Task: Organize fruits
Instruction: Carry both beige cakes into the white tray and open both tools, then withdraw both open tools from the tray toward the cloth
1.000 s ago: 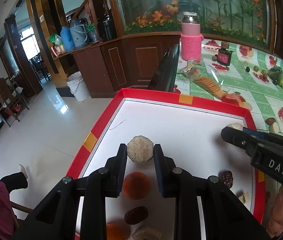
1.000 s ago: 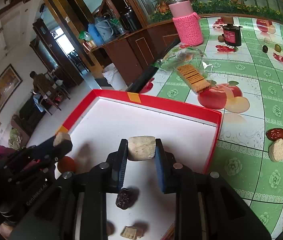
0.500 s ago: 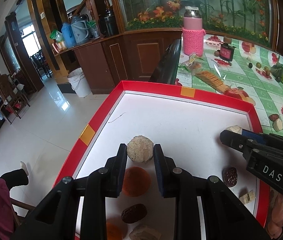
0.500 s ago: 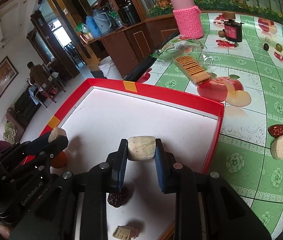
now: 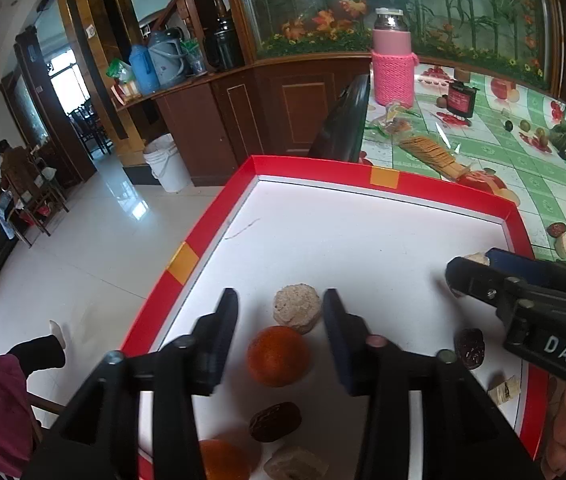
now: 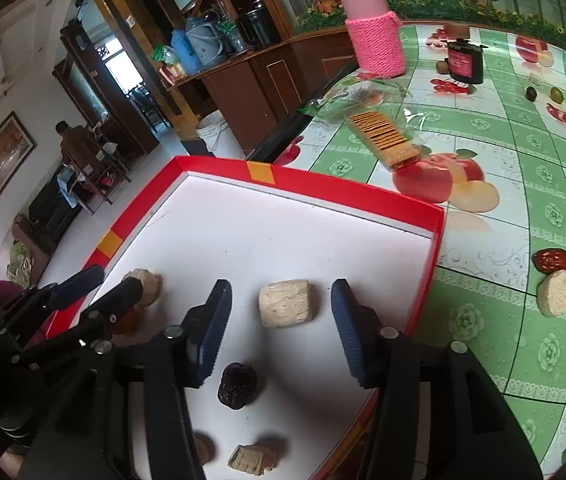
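Observation:
A red-rimmed white tray [image 5: 385, 178] [image 6: 323, 184] lies at the table's corner. My left gripper [image 5: 281, 308] is open, and a round beige cake [image 5: 297, 312] rests on the tray floor between its fingers, apart from both. An orange [image 5: 278, 355] sits just behind that cake. My right gripper [image 6: 281, 302] is open too, with a beige cylindrical piece [image 6: 286, 307] lying free between its fingers. A dark date [image 6: 238, 384] lies closer to the camera. The right gripper shows in the left wrist view at the tray's right side [image 5: 467, 268].
More fruit lies in the tray: a date [image 5: 275, 421], another date [image 5: 470, 347], a second orange [image 5: 223, 460]. On the green tablecloth [image 6: 483, 152] lie a red date [image 6: 551, 259], a beige slice [image 6: 555, 298], a cracker pack [image 6: 385, 134] and a pink-sleeved jar [image 6: 375, 36].
Both grippers opened. The round cake left the left fingers and the cylindrical piece left the right fingers; each now rests on the tray floor.

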Tool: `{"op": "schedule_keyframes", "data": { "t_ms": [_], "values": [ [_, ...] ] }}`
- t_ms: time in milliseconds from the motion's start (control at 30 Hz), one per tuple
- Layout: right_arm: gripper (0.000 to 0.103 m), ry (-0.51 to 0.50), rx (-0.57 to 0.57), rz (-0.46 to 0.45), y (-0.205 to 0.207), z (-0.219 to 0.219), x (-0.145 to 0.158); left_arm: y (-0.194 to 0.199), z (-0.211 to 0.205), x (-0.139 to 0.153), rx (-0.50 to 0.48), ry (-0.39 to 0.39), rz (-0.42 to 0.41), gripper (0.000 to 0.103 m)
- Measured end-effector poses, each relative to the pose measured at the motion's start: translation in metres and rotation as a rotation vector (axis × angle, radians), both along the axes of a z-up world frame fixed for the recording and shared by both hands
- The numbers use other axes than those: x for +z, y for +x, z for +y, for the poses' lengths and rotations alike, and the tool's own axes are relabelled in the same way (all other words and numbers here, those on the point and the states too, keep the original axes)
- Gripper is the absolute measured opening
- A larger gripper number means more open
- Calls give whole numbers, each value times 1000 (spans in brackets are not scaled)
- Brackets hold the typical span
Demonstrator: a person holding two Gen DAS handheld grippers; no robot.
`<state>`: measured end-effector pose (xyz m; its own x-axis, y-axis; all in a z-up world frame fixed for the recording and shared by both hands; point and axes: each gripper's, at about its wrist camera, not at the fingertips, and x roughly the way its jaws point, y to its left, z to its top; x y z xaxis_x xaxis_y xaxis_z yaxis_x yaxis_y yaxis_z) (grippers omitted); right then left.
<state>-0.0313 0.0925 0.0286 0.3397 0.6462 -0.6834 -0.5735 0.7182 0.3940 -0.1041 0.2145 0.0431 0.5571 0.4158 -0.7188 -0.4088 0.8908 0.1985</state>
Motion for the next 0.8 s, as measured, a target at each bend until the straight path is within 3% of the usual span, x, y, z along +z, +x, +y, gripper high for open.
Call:
{"op": "schedule_keyframes", "data": {
  "t_ms": [200,267,800],
  "values": [
    [57,46,-48,-1,6,-16,8,-4,0,6,22,19,-12,65],
    [60,55,-63,-5,8,-21,11,-5,-1,9,29,28,-19,75],
    [64,105,-120,3,17,-52,19,-9,-22,26,17,71,-42,81]
  ]
}}
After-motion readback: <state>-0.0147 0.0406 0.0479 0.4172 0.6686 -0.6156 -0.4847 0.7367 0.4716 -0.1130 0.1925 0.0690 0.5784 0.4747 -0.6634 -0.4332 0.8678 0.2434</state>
